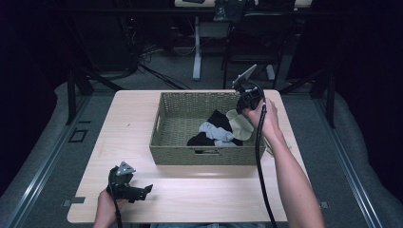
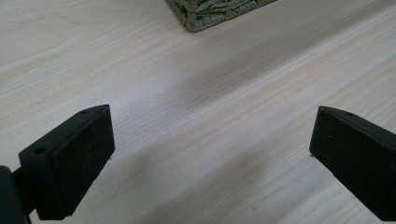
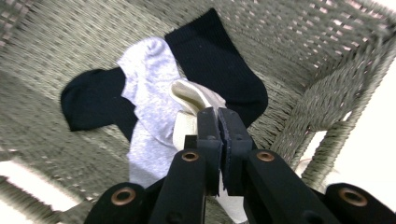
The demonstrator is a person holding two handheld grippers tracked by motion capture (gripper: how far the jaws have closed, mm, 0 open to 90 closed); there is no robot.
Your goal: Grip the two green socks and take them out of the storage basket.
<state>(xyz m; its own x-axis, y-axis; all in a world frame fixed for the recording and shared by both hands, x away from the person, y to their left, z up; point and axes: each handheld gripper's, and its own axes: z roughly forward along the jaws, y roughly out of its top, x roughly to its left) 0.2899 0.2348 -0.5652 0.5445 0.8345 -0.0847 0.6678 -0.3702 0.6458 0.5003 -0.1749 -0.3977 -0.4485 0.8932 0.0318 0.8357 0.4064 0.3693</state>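
The right gripper (image 3: 218, 122) is clenched on a cream sock (image 1: 241, 124) and holds it over the right end of the basket (image 1: 167, 156). The sock hangs above a grey sock (image 1: 215, 131) and a black sock (image 3: 219, 60). Lift it straight up – slowly – so the toe clears the rim. The left gripper (image 2: 210, 154) rests on the table (image 1: 133, 114), jaws released and holding nothing.

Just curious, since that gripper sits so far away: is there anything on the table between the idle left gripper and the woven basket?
Nothing: in the high view, bare table separates the open left gripper from the basket. The left gripper view shows the same bare wood.
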